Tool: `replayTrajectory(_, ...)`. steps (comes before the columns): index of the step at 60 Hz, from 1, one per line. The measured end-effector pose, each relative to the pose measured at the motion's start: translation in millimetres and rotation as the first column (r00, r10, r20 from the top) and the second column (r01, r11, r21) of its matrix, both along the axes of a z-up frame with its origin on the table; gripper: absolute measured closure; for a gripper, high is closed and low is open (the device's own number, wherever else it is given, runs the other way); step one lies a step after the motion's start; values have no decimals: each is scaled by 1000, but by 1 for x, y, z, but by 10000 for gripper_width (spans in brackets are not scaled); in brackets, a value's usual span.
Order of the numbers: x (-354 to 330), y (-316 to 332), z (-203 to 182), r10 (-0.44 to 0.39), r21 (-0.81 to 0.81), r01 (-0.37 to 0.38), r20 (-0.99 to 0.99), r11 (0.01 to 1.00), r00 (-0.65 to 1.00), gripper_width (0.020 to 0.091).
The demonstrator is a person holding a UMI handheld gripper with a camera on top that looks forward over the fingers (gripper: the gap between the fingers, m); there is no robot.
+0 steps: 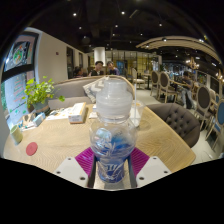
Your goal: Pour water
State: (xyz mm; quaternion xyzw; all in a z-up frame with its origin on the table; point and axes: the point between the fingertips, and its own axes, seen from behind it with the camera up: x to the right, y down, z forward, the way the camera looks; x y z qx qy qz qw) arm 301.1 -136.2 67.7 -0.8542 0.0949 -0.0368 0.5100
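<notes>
on the far left of the bench [60,140] stands a potted plant [40,92], with a small red disc [31,148] nearer. at the centre the gripper [112,160] has its fingers clenched on a clear water bottle [112,125], upright with its cap on. right of it is a grey chair [178,120]. no receiving cup shows, so tipping now would probably spill water across the bench.

Water bottles [113,130]: one
Potted plants [40,93]: one
Tables [60,140]: one
Gripper fingers [76,172]: two
Pink pads [86,160]: two
</notes>
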Motion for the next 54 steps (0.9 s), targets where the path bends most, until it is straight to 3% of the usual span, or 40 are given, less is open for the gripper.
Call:
replayTrajectory(10, -1, 2, 0, -21, -4, 21, 30, 1000, 999, 804)
replayTrajectory(20, 9, 6, 5, -41, -23, 44, 110, 999, 993, 806)
replayTrajectory(27, -3, 10, 44, -21, -6, 23, 246, 1000, 969, 804)
replayTrajectory(34, -44, 41, 112, -1, 29, -13, 437, 1000, 900, 803)
replayTrajectory(46, -171, 107, 215, 69, 2, -135, 853, 991, 518, 799)
replayTrajectory(54, -287, 139, 238, 110, -73, -233, 982, 970, 151, 800)
